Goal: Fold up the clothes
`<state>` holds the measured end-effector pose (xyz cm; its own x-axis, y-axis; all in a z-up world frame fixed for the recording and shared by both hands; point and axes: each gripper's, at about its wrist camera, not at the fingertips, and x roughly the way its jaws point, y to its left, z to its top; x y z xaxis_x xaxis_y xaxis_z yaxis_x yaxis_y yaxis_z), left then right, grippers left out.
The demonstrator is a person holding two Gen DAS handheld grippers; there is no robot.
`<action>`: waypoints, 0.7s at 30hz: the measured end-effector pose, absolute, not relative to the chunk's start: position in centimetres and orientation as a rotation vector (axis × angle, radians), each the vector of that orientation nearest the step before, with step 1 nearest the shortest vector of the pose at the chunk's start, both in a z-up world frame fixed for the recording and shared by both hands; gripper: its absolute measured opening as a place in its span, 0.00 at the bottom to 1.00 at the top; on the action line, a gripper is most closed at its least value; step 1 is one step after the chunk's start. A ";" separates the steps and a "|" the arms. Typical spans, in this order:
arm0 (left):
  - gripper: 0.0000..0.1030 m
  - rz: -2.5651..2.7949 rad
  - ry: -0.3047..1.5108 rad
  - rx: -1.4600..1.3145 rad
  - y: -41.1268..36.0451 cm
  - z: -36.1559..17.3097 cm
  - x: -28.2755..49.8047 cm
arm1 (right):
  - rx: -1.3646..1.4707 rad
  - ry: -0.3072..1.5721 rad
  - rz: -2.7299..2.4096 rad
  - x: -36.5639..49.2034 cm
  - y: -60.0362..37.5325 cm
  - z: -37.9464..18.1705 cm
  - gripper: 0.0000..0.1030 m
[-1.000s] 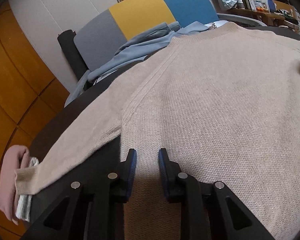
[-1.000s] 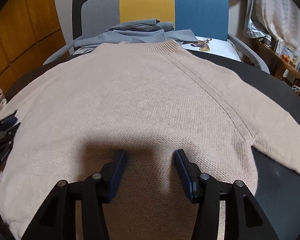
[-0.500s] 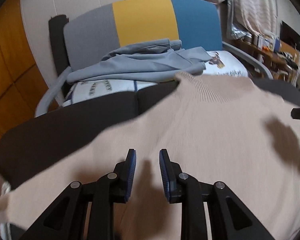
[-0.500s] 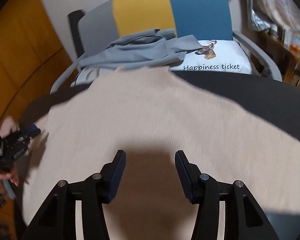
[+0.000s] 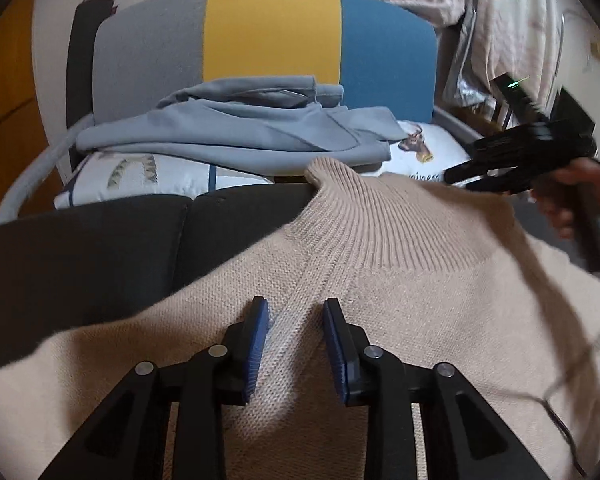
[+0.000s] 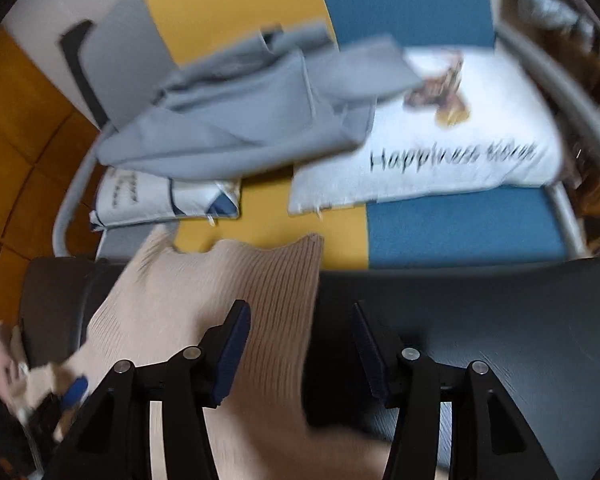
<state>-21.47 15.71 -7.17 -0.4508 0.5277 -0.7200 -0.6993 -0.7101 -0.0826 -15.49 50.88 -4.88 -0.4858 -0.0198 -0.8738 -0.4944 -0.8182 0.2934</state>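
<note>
A beige knit sweater (image 5: 420,300) lies spread on the dark table (image 5: 80,260), its ribbed collar (image 5: 372,224) at the far edge. My left gripper (image 5: 296,320) is open, low over the seam just below the collar's left side. To the right, a hand (image 5: 568,200) holds my right gripper (image 5: 500,156) above the collar's right end. The right wrist view is blurred: the right gripper (image 6: 300,332) stands open, with the right edge of the sweater's collar (image 6: 260,280) lying under the gap between its fingers. The left gripper (image 6: 60,396) shows as a blur at lower left.
Beyond the table stands a chair (image 5: 268,32) with a grey, yellow and blue back. A grey-blue garment (image 5: 240,128) is heaped on two white printed cushions (image 6: 460,152) on its seat. Hanging fabric and clutter fill the far right.
Both grippers have travelled forward over the sweater, from its body to the collar. The right gripper has swung toward the collar's right edge and is moving fast. Neither one has shut.
</note>
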 end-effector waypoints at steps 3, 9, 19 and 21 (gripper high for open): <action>0.27 2.185 0.295 -0.960 15.8 -7.3 -21.4 | -1.476 0.803 2.346 -18.2 51.6 -6.2 0.54; 0.28 2.196 0.292 -0.949 15.7 -7.5 -21.2 | -1.505 0.755 2.412 -20.0 50.3 -6.2 0.10; 0.28 2.205 0.315 -0.948 15.9 -7.4 -21.0 | -1.170 0.600 2.765 -10.5 42.1 0.8 0.10; 0.28 2.207 0.322 -0.950 16.0 -7.3 -20.9 | -1.108 0.535 2.843 -7.7 39.8 2.0 0.10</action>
